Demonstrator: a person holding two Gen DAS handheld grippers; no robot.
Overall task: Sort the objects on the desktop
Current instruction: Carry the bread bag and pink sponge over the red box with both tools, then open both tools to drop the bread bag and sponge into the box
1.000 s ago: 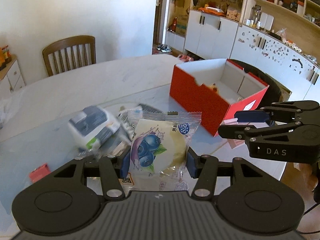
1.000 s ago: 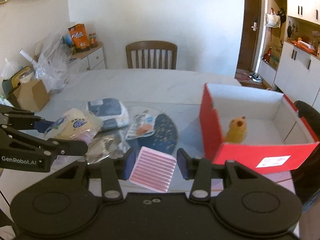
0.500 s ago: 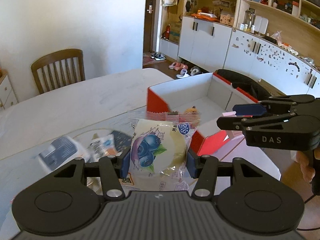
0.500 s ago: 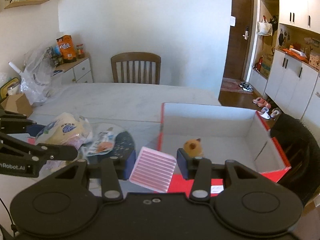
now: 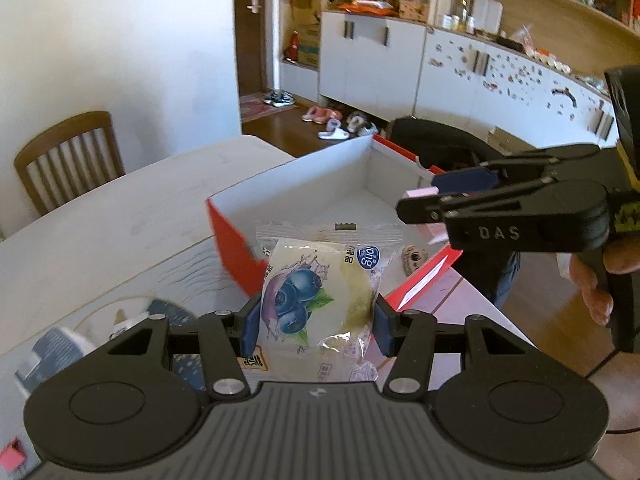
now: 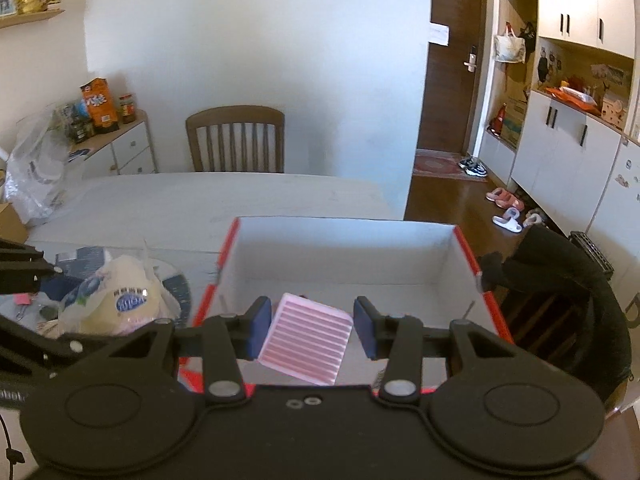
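Note:
My left gripper [image 5: 314, 326] is shut on a blueberry snack packet [image 5: 316, 300] and holds it in the air before the near left corner of the red box [image 5: 232, 236]. My right gripper [image 6: 312, 330] is shut on a pink striped pad [image 6: 306, 338] and holds it over the white inside of the red box [image 6: 344, 248]. The right gripper also shows in the left wrist view [image 5: 424, 198], above the box. A small brown toy [image 5: 414, 258] lies inside the box. The packet also shows in the right wrist view [image 6: 120, 304].
Loose packets and a dark round mat [image 5: 168, 312] lie on the white table [image 5: 120, 216] left of the box. A pink clip [image 5: 12, 456] lies at the near left. A wooden chair [image 6: 236, 140] stands at the far side. A black chair [image 6: 560, 280] stands right of the box.
Both grippers have moved right and forward toward the red box with their loads. The pink pad now hangs over the box's inside; the packet is nearer its left corner.

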